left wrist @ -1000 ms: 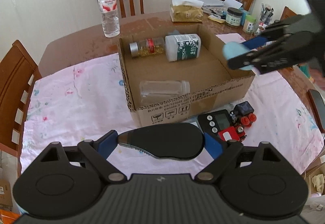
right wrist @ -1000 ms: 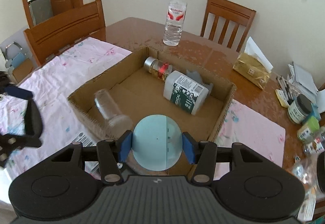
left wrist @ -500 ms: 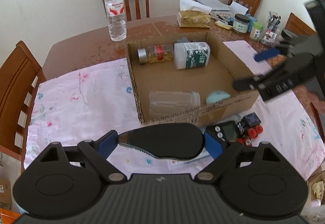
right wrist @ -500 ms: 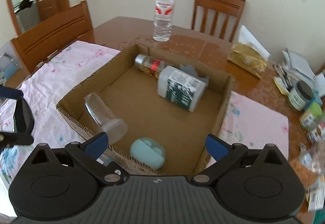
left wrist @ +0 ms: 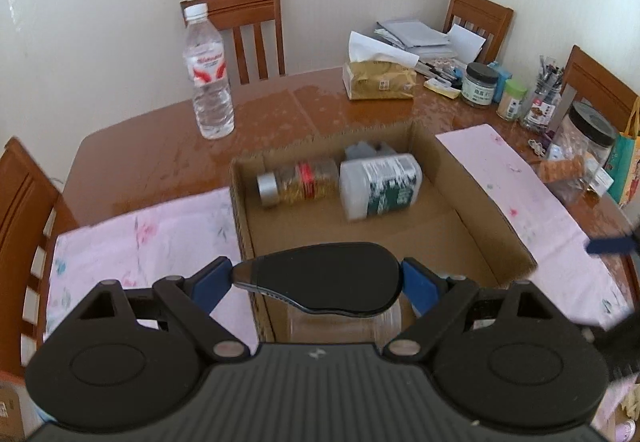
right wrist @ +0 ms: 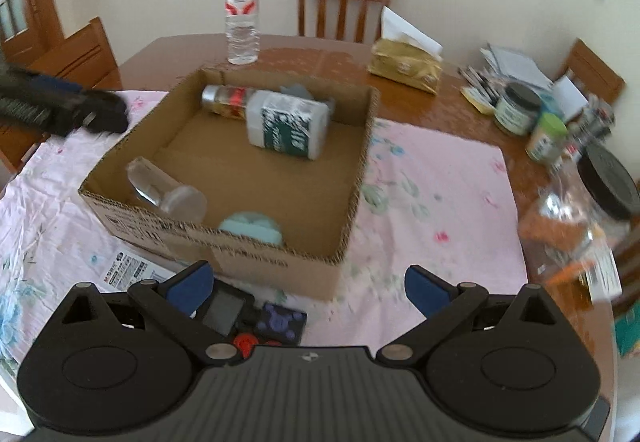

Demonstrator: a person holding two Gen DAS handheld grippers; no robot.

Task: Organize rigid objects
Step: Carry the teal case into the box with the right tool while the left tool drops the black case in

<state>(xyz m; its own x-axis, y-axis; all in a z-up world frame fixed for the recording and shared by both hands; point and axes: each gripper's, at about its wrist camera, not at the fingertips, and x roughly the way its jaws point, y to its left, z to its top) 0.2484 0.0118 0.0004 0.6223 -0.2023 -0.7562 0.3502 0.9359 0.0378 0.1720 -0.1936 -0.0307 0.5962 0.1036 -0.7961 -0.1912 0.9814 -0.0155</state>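
Now, black case next for the cardboard box (left wrist: 472, 181)
Left gripper (left wrist: 318, 278) clamps black case (left wrist: 324, 276); right gripper (right wrist: 306, 284) spread wide, empty; lower, release inside

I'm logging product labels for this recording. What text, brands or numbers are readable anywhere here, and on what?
None reads with certainty.
Water bottle: red label, lettering blurred.
White bottle with green label: white print, blurred.
Cardboard box front wall: printed line, too small.
Paper slip beside the box: print too small.
Black timer: screen shows no readable digits.
Dark-lidded jar: label too small.
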